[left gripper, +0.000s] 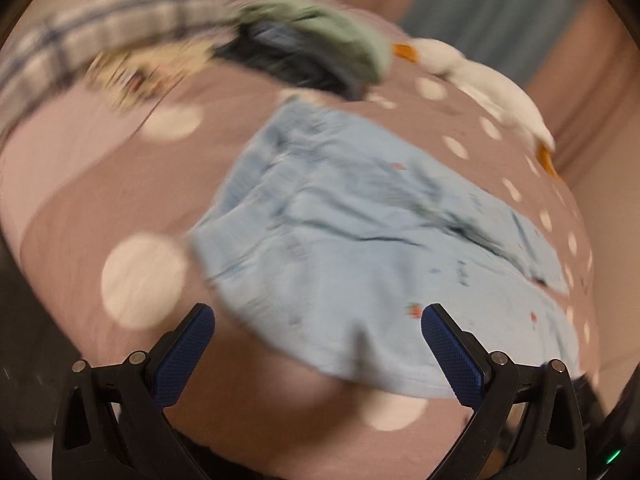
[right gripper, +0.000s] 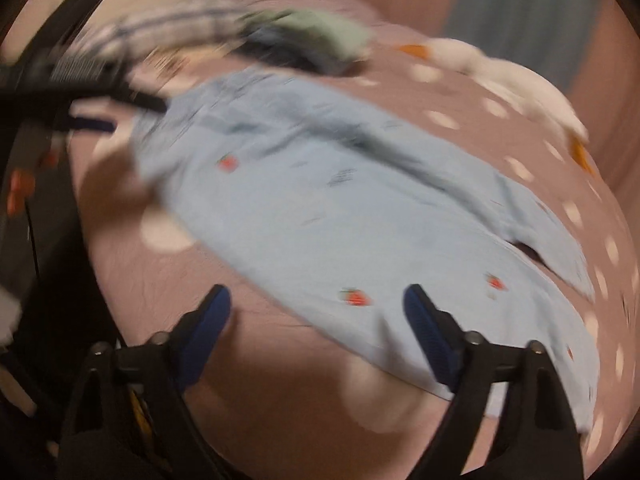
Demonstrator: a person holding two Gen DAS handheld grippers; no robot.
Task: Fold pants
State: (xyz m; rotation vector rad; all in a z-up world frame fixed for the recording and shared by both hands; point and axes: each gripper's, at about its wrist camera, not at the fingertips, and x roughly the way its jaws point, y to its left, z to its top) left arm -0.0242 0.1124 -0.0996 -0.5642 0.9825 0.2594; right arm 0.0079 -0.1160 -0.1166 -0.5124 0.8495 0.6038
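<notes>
I had the light-blue pants [left gripper: 360,232] lying spread on the bed [left gripper: 80,200], over its pink sheet with pale dots, their near hem close to the bed's front edge and the other end reaching toward the pile of clothes [left gripper: 304,52] at the far side. A white plush goose [left gripper: 492,88] lay along the far right edge, apart from them. The cloth looked rumpled but open, both legs side by side with a dark gap between them near the right; I judged no fold had been made yet, so the whole folding was left. My left gripper [left gripper: 318,320] had its fingers [left gripper: 184,352] spread wide, released, over the near hem with nothing pinched. My right gripper [right gripper: 316,304] likewise stood apart above the hem, grasping nothing. Blur hid finer creases.
</notes>
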